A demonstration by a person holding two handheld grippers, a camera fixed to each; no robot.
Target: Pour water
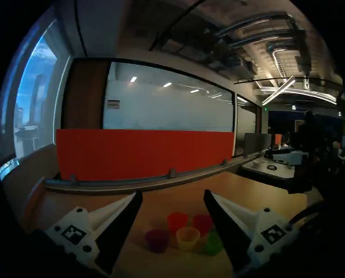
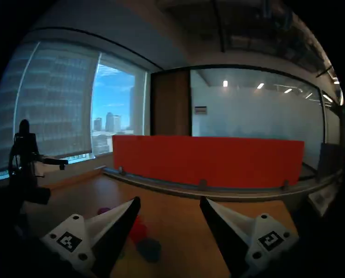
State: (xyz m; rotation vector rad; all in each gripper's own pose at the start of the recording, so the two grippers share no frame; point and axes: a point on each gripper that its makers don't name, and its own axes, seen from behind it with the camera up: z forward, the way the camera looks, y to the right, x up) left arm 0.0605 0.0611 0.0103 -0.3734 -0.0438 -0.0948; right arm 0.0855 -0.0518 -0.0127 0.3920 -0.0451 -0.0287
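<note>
Several small coloured cups stand clustered on the wooden table (image 1: 246, 185). In the left gripper view they sit low between the fingers: a purple cup (image 1: 157, 240), an orange-red cup (image 1: 177, 220), a red cup (image 1: 202, 222), a yellow cup (image 1: 188, 237) and a green cup (image 1: 214, 242). My left gripper (image 1: 172, 193) hangs open above and just short of them, holding nothing. In the right gripper view my right gripper (image 2: 169, 199) is open and empty too. A red cup (image 2: 137, 230), a blue cup (image 2: 149, 249) and a purple cup (image 2: 103, 211) peek out beside its left finger. Whether any cup holds water is hidden.
An orange divider panel (image 1: 144, 153) on a metal rail bounds the table's far edge. A dark stand (image 2: 24, 157) rises at the left by the window (image 2: 112, 120). Further desks with equipment (image 1: 283, 160) lie to the right.
</note>
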